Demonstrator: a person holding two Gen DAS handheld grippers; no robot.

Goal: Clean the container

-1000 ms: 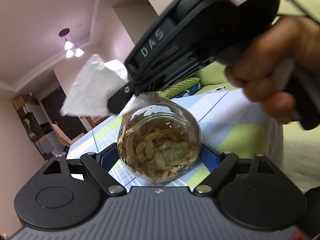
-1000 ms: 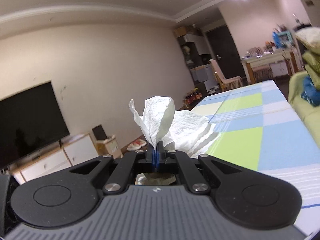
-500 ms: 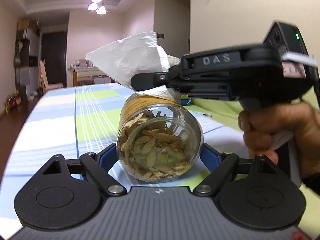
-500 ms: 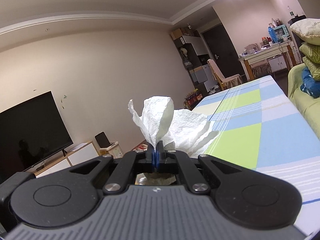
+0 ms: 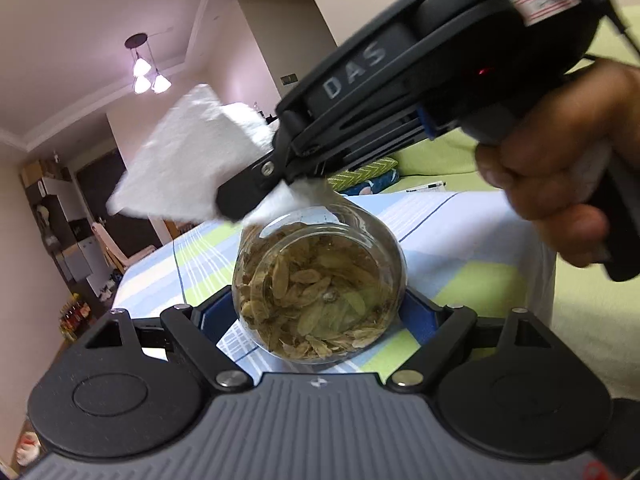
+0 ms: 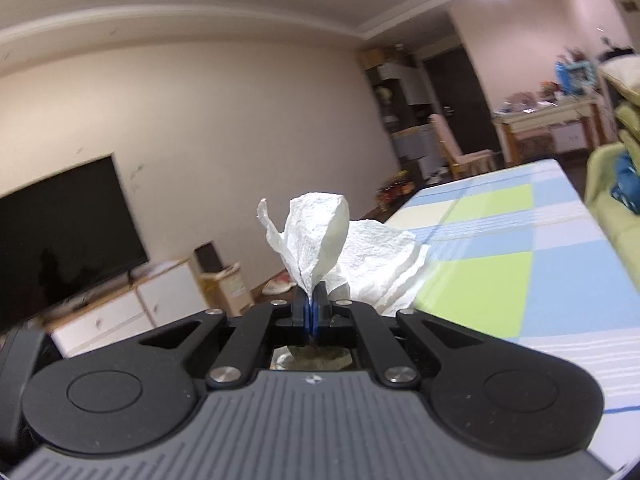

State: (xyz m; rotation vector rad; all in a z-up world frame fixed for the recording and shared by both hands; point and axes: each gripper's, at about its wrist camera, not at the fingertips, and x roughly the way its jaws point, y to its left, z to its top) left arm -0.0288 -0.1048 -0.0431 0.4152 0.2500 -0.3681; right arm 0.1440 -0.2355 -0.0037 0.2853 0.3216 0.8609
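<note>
My left gripper (image 5: 318, 312) is shut on a clear glass jar (image 5: 320, 292) filled with dried tan slices, held with its base toward the camera above the table. My right gripper (image 6: 311, 312) is shut on a crumpled white paper towel (image 6: 320, 240). In the left wrist view the right gripper (image 5: 240, 204) comes in from the upper right and presses the towel (image 5: 188, 156) against the jar's upper far side. A bit of the jar (image 6: 310, 360) shows below the right gripper's closed fingers.
A table with a blue, green and white checked cloth (image 5: 460, 232) lies under the jar and stretches away (image 6: 520, 260). A green sofa with cushions (image 5: 440, 160) is to the right. A TV (image 6: 60, 232) on a white cabinet stands at the left wall.
The jar and left gripper have tilted back from level to a rolled, upward-looking pose. The right gripper with the towel has shifted across the jar's top, from the right side to over its upper left.
</note>
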